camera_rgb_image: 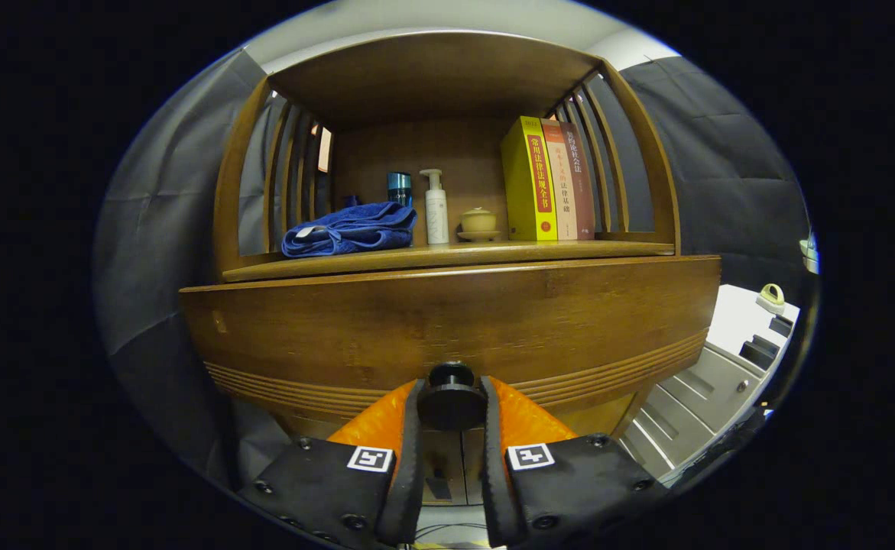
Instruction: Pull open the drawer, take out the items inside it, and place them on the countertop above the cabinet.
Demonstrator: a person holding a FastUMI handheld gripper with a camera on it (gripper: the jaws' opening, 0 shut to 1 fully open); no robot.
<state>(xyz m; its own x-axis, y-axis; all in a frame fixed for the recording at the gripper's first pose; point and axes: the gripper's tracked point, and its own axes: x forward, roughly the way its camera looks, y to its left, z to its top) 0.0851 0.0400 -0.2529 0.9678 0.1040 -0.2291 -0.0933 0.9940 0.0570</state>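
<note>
The drawer (447, 321) is filling the middle of the scene, its wide brown wooden front with grooved lines along the lower edge sitting shut beneath the desk (447, 256), which is the cabinet's top surface. A round dark knob (451, 399) is sticking out from the lower middle of the drawer front, and the tongs (451, 409) are clamping on it, one finger pressing each side of the knob. Above, on the desk, things are standing in a row under a wooden hutch with curved slatted sides. Toward the left edge of the desk a folded blue towel (349, 229) is lying flat. Behind the towel's right end a dark teal cylinder (399, 187) is standing upright near the back panel. Just beside it, a white pump bottle (436, 208) is standing upright. To the right of the bottle a small tan lidded cup on a saucer (478, 224) is sitting near the middle. Near the right side of the desk three books (550, 179) are standing upright together, a thick yellow one beside two slimmer reddish ones. Past the right end of the cabinet, a pale grey unit with drawers (711, 378) is standing lower down.
</note>
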